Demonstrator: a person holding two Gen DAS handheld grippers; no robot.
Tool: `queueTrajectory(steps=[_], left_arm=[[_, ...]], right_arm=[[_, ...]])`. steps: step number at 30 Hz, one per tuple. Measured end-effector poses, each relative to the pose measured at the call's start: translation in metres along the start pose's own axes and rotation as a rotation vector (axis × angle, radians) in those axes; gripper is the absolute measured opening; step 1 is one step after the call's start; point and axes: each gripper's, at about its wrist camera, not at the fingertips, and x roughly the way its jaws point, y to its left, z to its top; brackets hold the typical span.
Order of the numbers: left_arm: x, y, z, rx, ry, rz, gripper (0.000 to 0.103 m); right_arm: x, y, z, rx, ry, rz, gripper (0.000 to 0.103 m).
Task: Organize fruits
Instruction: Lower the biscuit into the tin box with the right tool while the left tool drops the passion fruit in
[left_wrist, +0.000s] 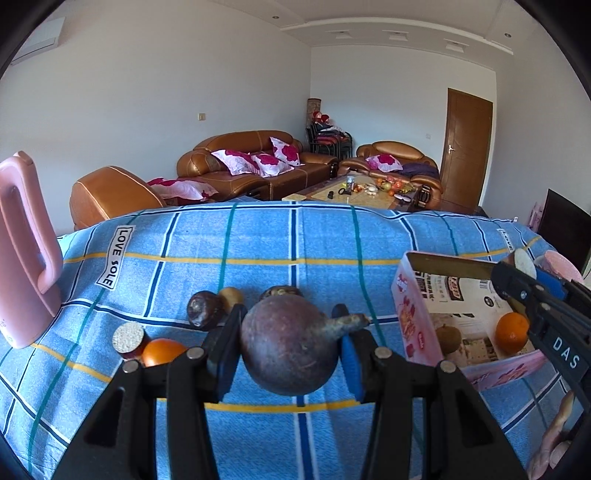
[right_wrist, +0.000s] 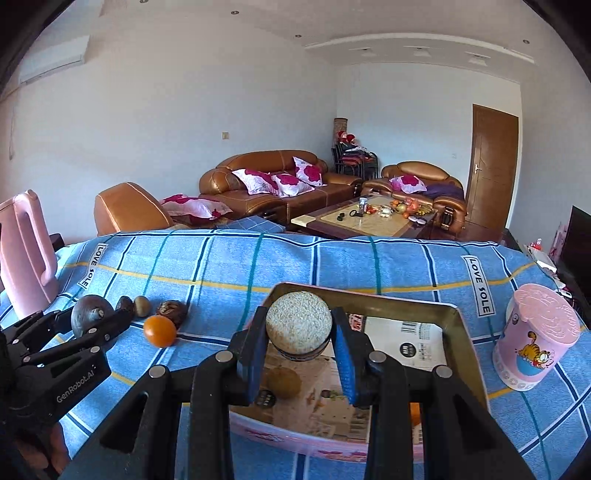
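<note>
1. Left gripper pinches a dark purple, round fruit with a stubby stem between its blue pads, lifted above the blue checked cloth. Right gripper pinches a cut fruit, pale grainy face toward the camera, over the pink-sided box.

2. Risk, as I judge it: the purple fruit is round and smooth, gripped near its widest part; a jolt on the way across could squirt it out and send it rolling over the cloth.

3. Both grippers head for one box. In the left view the right gripper sits at the box's near corner, so the two could knock together above it.

4. Dropping the cut fruit from this height might bruise the brown fruit and the orange in the box.

5. Loose pieces wait at the left: an orange and small dark fruits; a low sweep could scatter them.

6. Pose: the left gripper is level, pointing forward; the right is tilted slightly down over the box.
</note>
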Motion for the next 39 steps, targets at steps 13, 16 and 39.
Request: queueTrajectory(steps=[13, 16, 39], left_arm=[[0.008, -0.072, 0.006, 0.064, -0.019, -0.097, 0.049], [0.011, -0.084, 0.008, 0.068, -0.015, -0.116, 0.049], [0.049, -0.124, 0.016, 0.078, 0.126, -0.167, 0.049]], right_arm=[[0.008, -0.052, 0.001, 0.020, 0.022, -0.086, 0.036], [0.010, -0.064, 0.000, 0.031, 0.037, -0.099, 0.036], [0.035, -0.074, -0.005, -0.019, 0.137, -0.130, 0.036]])
